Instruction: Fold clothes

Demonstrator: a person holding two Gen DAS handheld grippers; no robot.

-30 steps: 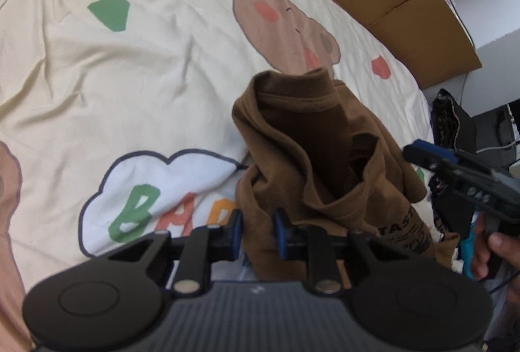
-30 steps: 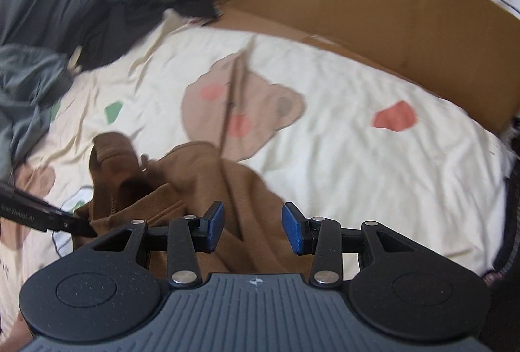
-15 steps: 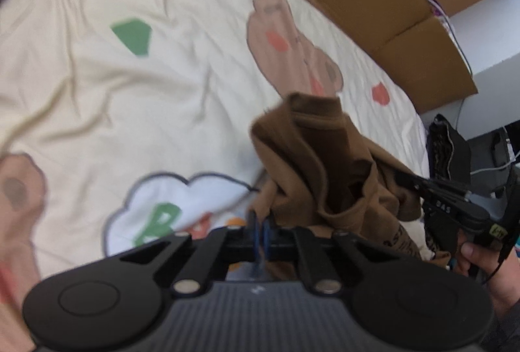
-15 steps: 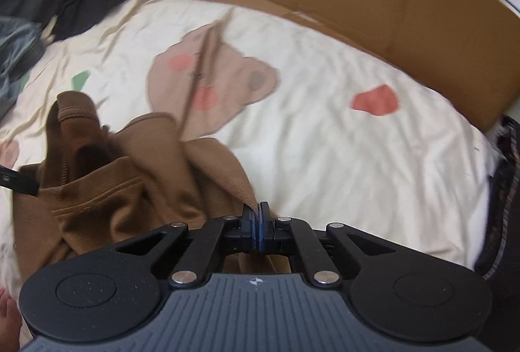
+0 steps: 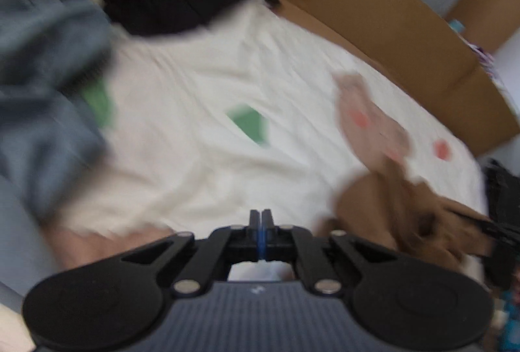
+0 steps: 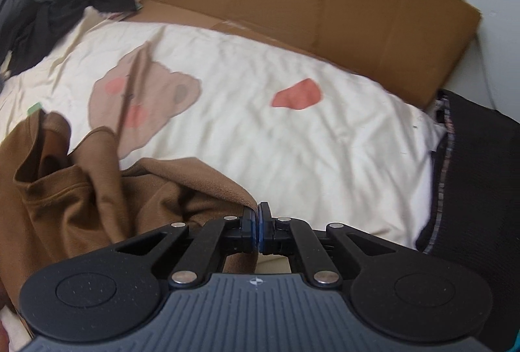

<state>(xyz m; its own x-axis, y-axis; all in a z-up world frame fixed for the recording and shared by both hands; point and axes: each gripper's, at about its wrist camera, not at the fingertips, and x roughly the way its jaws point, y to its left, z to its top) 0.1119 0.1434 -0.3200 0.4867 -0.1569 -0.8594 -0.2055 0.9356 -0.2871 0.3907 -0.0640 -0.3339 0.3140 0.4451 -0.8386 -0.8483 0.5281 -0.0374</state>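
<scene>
Both grippers closed; brown shirt being spread.

Within the last second both sets of jaws closed. The right gripper [image 6: 259, 223] now pinches an edge of the brown shirt [image 6: 97, 189], which lies bunched on the cream bedsheet [image 6: 292, 141]. The left gripper [image 5: 261, 228] is closed, but its blurred view shows no cloth between the fingers; the shirt sits off to its right. Likely the left needs a fresh grab before spreading.

Open bedsheet [image 6: 292, 137]; cardboard wall [image 6: 325, 1] behind.
</scene>
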